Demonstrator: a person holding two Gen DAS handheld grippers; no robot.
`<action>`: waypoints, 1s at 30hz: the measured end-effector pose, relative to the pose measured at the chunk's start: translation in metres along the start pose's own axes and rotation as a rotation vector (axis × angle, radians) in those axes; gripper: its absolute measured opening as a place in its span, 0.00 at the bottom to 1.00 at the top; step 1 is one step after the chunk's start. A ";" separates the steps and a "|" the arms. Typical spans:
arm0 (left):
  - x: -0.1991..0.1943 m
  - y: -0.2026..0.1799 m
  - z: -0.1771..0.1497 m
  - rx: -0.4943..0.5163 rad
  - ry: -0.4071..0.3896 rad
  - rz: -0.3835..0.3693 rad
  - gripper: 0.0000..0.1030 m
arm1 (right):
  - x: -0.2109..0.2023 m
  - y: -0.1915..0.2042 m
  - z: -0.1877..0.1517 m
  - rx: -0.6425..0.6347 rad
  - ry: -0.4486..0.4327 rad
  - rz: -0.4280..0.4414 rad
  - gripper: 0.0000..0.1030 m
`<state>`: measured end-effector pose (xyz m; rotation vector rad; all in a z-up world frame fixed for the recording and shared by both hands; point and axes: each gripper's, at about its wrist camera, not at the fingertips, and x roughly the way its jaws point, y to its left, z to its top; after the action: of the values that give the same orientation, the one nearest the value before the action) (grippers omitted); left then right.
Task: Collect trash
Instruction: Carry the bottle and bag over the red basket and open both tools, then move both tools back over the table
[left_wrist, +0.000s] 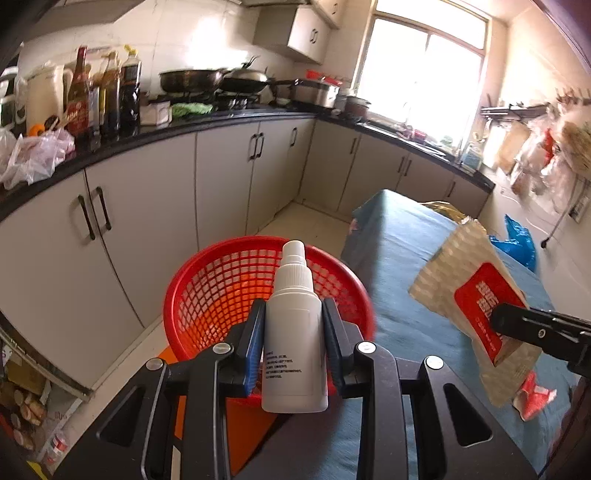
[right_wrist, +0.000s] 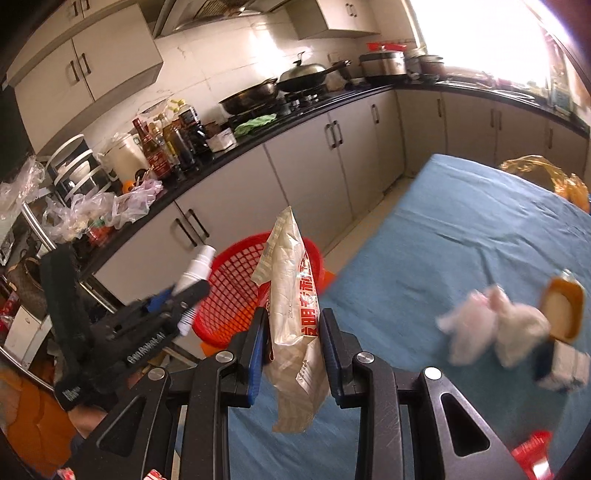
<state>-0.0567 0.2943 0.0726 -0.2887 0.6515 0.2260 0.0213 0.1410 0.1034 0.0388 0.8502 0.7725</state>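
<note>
My left gripper (left_wrist: 294, 332) is shut on a white spray bottle (left_wrist: 293, 332), held upright with its nozzle up, right in front of a red mesh basket (left_wrist: 218, 288). My right gripper (right_wrist: 291, 334) is shut on a crinkled beige wrapper with a red label (right_wrist: 291, 314). That wrapper (left_wrist: 476, 306) hangs to the right in the left wrist view, above the blue tablecloth (left_wrist: 406, 258). In the right wrist view the red basket (right_wrist: 236, 291) sits beyond the wrapper, off the table's left edge, and the left gripper (right_wrist: 188, 295) with the bottle (right_wrist: 195, 269) is beside it.
On the blue cloth (right_wrist: 461, 229) lie crumpled white tissues (right_wrist: 491, 325), an orange-lidded container (right_wrist: 561, 310), a red scrap (right_wrist: 532, 454) and a yellow bag (right_wrist: 535, 173). Grey cabinets (left_wrist: 147, 221) under a black counter with bottles (left_wrist: 103, 99) and pans run along the far side.
</note>
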 end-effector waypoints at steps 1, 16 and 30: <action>0.006 0.003 0.003 -0.009 0.008 0.003 0.28 | 0.008 0.003 0.005 0.003 0.006 0.004 0.30; 0.028 0.020 0.012 -0.042 0.009 0.028 0.52 | 0.055 0.000 0.036 0.034 0.009 -0.002 0.37; -0.013 -0.071 -0.029 0.134 0.012 -0.132 0.66 | -0.085 -0.093 -0.041 0.105 -0.098 -0.158 0.48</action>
<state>-0.0618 0.2168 0.0725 -0.2036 0.6539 0.0539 0.0138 0.0087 0.1017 0.1005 0.7895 0.5729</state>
